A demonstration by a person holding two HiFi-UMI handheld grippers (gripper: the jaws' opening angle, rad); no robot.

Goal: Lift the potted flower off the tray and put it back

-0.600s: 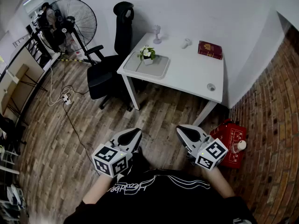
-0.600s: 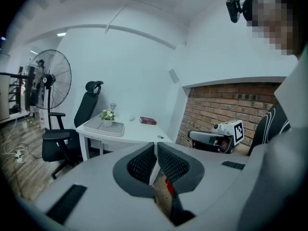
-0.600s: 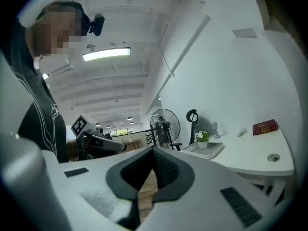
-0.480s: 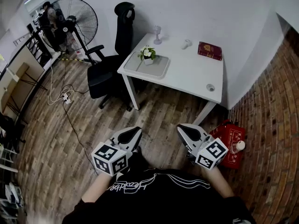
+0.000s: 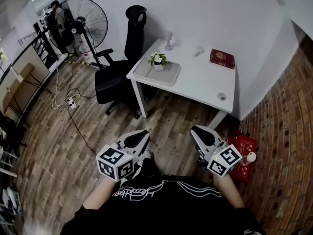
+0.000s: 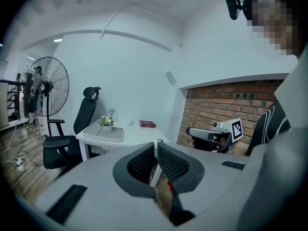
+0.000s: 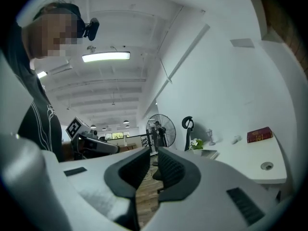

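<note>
1. Potted flower: small white blooms and green leaves in a pale round pot, standing at the far edge of the tray.
2. Tray: shallow, grey, rectangular with rounded corners, on the smooth white table.
3. Left gripper and right gripper, well short of the table: ribbed black pads closed together, empty.

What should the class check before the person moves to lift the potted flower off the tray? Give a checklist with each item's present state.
1. White-potted flower upright on the grey rectangular tray: ok.
2. Left gripper empty: ok.
3. Right gripper empty: ok.
4. Jaws open for a grasp: not ok, both shut.
5. White table within reach: not ok, wooden floor lies between.
</note>
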